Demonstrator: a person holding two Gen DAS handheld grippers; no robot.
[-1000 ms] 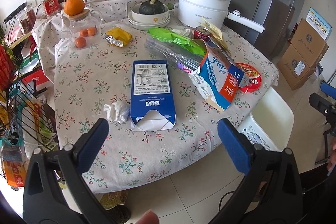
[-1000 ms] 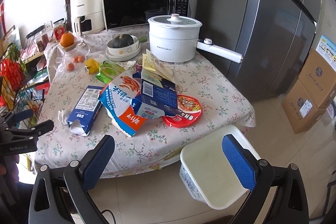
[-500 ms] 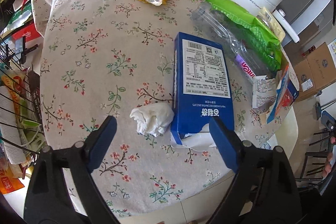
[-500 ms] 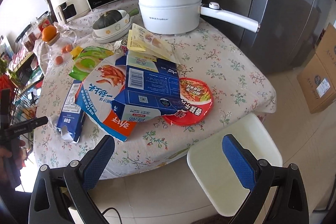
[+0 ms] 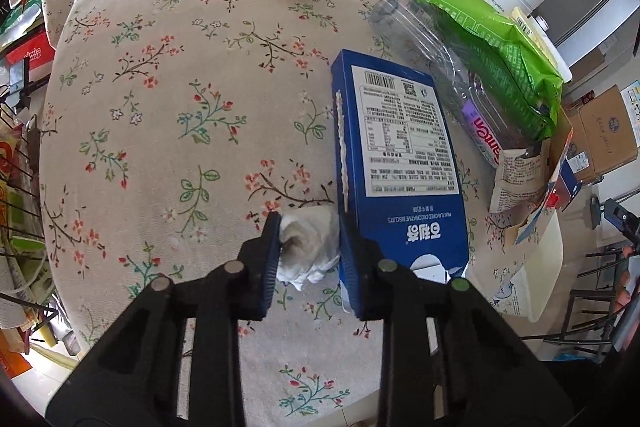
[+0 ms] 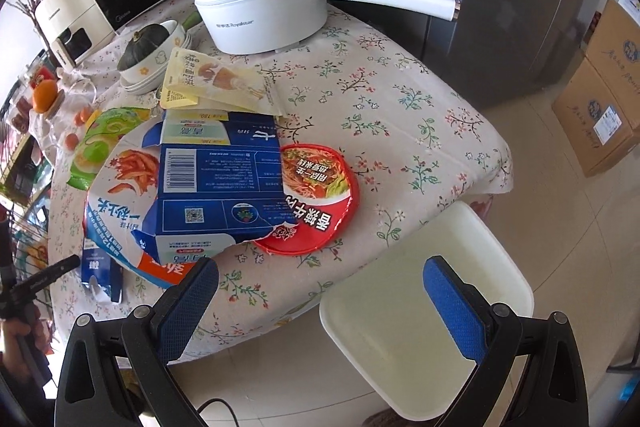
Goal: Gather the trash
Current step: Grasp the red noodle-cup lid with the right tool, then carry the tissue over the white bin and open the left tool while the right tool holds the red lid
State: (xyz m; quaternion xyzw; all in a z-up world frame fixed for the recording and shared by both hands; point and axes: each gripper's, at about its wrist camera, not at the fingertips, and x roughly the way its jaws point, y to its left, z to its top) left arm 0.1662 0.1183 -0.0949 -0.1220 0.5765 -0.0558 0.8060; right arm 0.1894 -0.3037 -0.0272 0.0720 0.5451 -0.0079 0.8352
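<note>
A crumpled white tissue [image 5: 310, 247] is pinched between the jaws of the left gripper [image 5: 309, 251], its folds bulging out below and forward of the blue pads. It lies on the floral tablecloth of the table [image 5: 168, 131], pressed against the left edge of a flat blue biscuit box [image 5: 396, 163] whose torn flap end faces the camera. Beyond the box, a clear plastic bottle [image 5: 432, 67] is partly covered by a green snack bag [image 5: 492, 43]. The underside of the tissue is hidden by the pads, so whether it is lifted off the cloth cannot be told.

The right gripper [image 6: 320, 307] is held with its jaws wide apart and holding nothing, above the table edge and a white bin [image 6: 424, 311] on the floor. A red noodle-cup lid [image 6: 320, 199] is partly overlapped by a flattened blue carton [image 6: 216, 179].

Half a second earlier the left jaws were spread wide on either side of the tissue and box; they have since been closed onto the tissue alone.
</note>
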